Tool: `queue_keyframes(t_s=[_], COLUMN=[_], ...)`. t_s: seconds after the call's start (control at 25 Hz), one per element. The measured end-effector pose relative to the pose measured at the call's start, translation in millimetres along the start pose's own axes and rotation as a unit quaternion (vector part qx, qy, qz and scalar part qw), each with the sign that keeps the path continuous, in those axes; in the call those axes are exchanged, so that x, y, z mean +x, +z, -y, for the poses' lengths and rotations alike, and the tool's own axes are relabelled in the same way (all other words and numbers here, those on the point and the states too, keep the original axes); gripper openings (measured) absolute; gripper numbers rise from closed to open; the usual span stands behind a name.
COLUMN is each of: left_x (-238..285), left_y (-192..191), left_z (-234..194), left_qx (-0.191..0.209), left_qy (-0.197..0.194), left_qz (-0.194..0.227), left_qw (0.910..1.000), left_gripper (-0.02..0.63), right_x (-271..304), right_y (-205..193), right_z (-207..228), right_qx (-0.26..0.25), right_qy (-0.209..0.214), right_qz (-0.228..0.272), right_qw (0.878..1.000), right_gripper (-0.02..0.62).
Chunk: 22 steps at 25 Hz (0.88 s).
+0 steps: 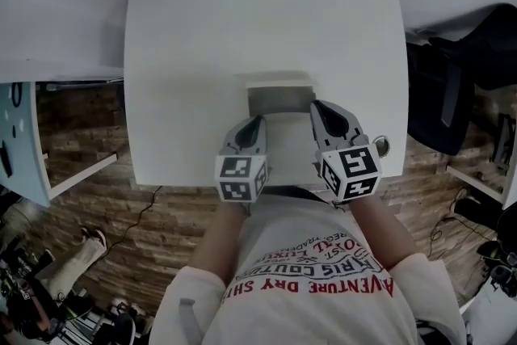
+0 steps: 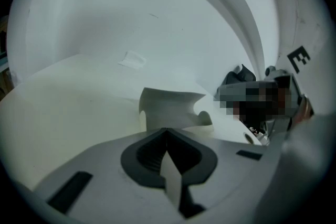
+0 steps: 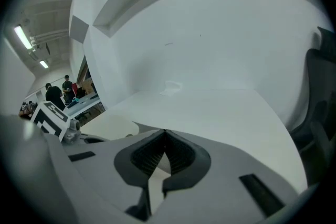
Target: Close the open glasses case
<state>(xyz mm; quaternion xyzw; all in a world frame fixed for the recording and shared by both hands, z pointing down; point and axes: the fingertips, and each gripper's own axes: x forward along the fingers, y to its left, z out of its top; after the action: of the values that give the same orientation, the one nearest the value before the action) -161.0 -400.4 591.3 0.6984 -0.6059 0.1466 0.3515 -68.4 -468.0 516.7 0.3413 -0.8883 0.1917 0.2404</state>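
- Task is not getting done yet: the glasses case (image 1: 280, 99) is sitting open on the white table (image 1: 186, 77), lid standing up off the base. My read is that the whole closing move is left to do.
- The case is lying toward the table's near edge, just ahead of both tongs and between them. In the left gripper view it is showing as a pale shell (image 2: 169, 107) right past the tips.
- The left tongs (image 1: 257, 122) are pressed together tip to tip, pinching nothing, and hovering just short of the case.
- The right tongs (image 1: 317, 106) are also pressed together and carrying nothing. The tips are sitting right beside the case's right end, and I can't tell whether they are touching it.
- Judging next step: pushing the lid down onto the base. Closed tips should be working fine for that.
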Motion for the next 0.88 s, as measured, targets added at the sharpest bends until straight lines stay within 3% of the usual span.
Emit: queue_keyframes(t_s=[0.32, 0.6, 0.88], left_x=[0, 0, -2], left_y=[0, -5, -5], left_z=[2, 4, 3], left_qx=[0.038, 0.074, 0.089], left_qy=[-0.007, -0.019, -0.013], left_qz=[-0.001, -0.013, -0.010], left_qw=[0.9992, 0.9970, 0.9959], left_gripper=[0.008, 0.008, 0.008], right_x=[37, 50, 48], right_y=[15, 15, 9], right_z=[1, 9, 7], right_qx=[-0.033, -0.023, 0.009], right_qy=[-0.005, -0.022, -0.008], right_qz=[0.000, -0.011, -0.020], right_qw=[0.999, 0.999, 1.000], right_gripper=[0.012, 0.012, 0.012])
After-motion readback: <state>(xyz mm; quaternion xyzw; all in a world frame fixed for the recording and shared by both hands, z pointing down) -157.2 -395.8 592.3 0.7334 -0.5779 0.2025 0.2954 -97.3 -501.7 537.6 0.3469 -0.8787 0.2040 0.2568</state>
